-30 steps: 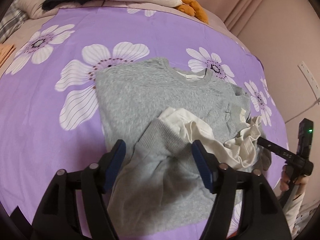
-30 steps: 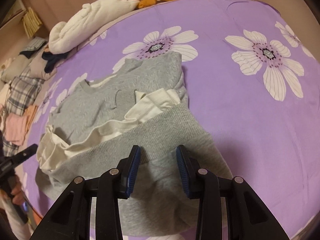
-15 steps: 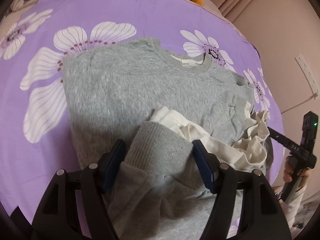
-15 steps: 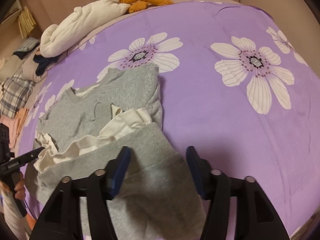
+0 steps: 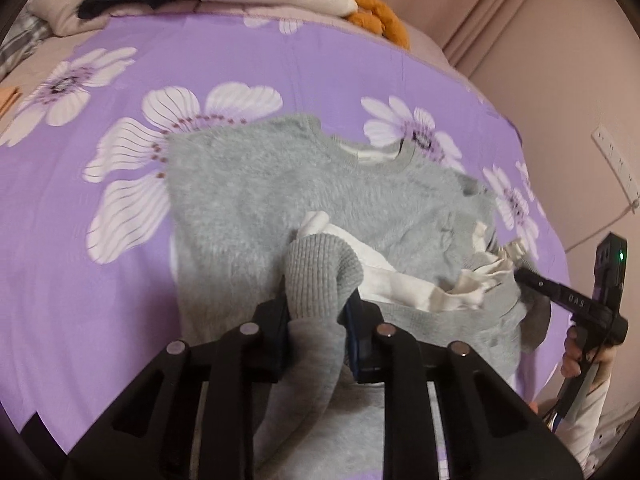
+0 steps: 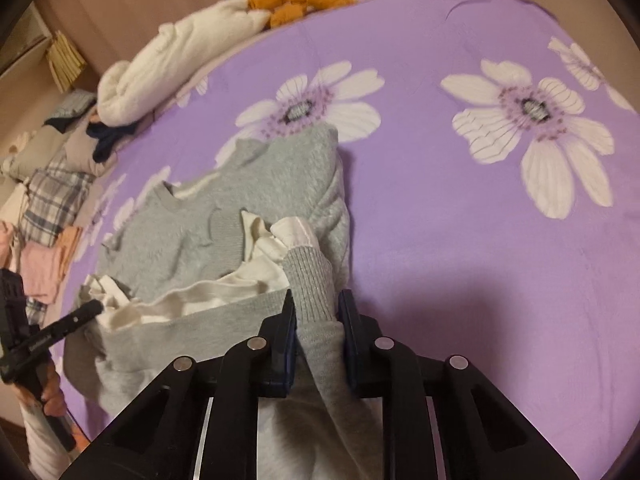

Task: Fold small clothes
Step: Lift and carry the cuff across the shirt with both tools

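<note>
At bottom centre of each wrist view, the left gripper (image 5: 318,322) and right gripper (image 6: 318,312) each clamp the ribbed hem of the grey sweater (image 5: 256,200). It lies mid-frame on the purple blanket (image 5: 80,248), white lining (image 5: 396,280) showing.

Purple floral blanket (image 5: 100,280), white bedding (image 6: 168,68) behind.
</note>
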Demonstrator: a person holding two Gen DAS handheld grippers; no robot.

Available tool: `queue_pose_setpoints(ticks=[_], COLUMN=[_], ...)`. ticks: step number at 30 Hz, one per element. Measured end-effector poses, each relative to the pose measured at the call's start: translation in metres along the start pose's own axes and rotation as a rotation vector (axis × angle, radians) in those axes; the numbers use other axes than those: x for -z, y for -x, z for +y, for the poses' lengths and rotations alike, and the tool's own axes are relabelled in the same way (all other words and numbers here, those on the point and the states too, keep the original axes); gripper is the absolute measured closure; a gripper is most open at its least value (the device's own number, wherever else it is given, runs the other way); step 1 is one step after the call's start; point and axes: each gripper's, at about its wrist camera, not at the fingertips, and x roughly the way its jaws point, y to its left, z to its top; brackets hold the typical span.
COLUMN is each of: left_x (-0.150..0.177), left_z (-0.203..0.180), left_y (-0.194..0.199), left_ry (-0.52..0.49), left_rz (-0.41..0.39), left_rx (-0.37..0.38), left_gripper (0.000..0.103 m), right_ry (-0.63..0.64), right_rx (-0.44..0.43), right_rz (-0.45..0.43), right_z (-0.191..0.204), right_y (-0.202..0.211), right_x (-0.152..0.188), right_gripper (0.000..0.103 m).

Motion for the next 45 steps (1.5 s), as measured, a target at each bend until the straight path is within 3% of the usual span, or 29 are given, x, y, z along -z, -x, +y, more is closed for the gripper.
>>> queue_pose_setpoints(ticks=[9,20,32,45], left_x=[0.016,0.026,0.002,-0.061], left_z=[-0.001,-0.009,-0.011,0.000], left_y=[0.068,0.121,0.136,0.107], left_ry=[0.077,0.061,0.027,0.017], left_rz=[-0.138,-0.267,-0.360,-0.361], left_rx=[0.073,0.101,0.069,0.020], left_gripper=[0.082,0.082,0.082,0.081], right_ry=[-0.012,0.006,0.044,0.065], right_rx=[-0.054,-0.105,-0.117,-0.074], right_rz=[-0.179,-0.282,-0.352,-0.364], right_z=[0.012,0.031,0.049,0.067], right_y=[0.079,0.111,0.120,0.087], right_x=[0.012,0.009,-0.016,-0.081], right_gripper=[0.084,0.084,0.084,0.085])
